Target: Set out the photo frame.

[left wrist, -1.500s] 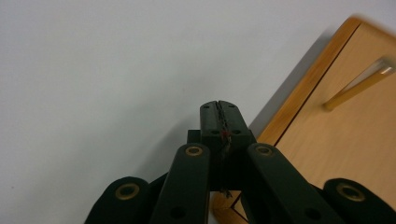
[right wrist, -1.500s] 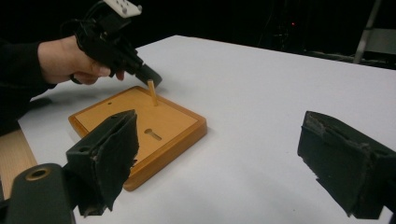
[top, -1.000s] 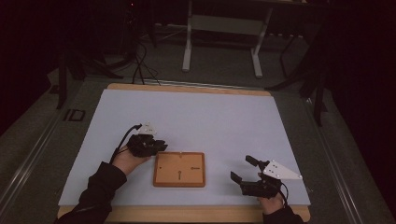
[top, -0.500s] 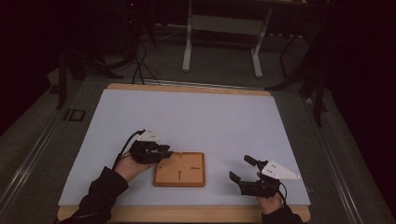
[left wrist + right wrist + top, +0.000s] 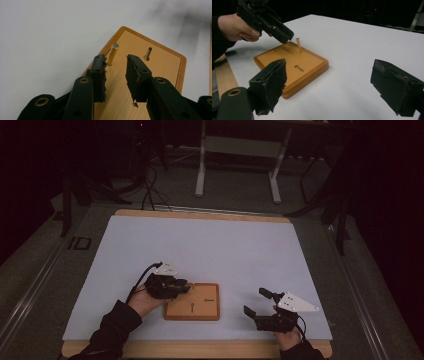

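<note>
Moved over the wooden board (image 5: 193, 301), left gripper (image 5: 115, 65) stands narrowly open behind its upright brass peg (image 5: 112, 53).

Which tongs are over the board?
The left tongs, jaws apart by the upright peg on the board; the right tongs hover off it, wide open.

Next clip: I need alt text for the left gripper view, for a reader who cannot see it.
The left hand-held gripper hovers with its black jaws apart and nothing between them, just short of a brass-coloured peg standing upright in a wooden board. A keyhole-shaped slot lies beyond, on the white table.
</note>
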Available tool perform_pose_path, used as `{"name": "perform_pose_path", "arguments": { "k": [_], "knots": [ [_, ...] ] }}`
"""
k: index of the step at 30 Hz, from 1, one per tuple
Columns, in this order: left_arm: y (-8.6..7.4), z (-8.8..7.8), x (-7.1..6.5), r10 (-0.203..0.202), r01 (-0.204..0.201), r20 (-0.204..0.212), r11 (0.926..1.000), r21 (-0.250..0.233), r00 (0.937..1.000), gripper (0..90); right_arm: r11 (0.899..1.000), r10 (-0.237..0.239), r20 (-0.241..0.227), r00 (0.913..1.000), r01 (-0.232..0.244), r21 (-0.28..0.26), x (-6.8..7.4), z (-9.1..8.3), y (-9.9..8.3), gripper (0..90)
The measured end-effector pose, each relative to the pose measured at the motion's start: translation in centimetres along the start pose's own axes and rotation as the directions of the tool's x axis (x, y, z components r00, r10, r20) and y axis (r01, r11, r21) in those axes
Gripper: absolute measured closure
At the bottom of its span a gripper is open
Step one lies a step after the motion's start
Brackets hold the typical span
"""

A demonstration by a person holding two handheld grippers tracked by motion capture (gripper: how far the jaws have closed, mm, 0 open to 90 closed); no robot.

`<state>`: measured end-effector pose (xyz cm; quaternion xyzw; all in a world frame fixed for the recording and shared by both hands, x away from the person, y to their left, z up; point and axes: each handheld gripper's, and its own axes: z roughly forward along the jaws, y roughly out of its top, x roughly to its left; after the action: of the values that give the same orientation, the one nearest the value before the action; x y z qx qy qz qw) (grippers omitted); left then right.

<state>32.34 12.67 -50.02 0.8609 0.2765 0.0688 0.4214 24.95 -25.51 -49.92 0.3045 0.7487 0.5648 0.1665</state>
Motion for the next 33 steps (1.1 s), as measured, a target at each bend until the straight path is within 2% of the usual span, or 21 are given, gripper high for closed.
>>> {"name": "perform_pose_path", "arguments": {
  "k": [10,26,33],
  "knots": [
    [0.6,1.5,-0.1,0.011,-0.009,-0.044,0.9996,0.026,0.999,73.5,1.0,0.005,-0.008,1.0,-0.005,0.009,0.1,0.3,0.1,13.1],
    [1.1,2.3,-0.4,0.026,-0.025,-0.036,0.9994,0.025,0.999,80.1,1.0,-0.002,-0.025,0.9997,0.002,0.028,0.3,0.7,0.0,13.1],
    [1.4,2.4,-0.6,0.029,-0.026,-0.058,0.9988,0.042,0.9979,82.5,0.999,-0.008,-0.027,0.9996,0.009,0.043,0.4,1.0,-0.1,13.1]
  ]
}}
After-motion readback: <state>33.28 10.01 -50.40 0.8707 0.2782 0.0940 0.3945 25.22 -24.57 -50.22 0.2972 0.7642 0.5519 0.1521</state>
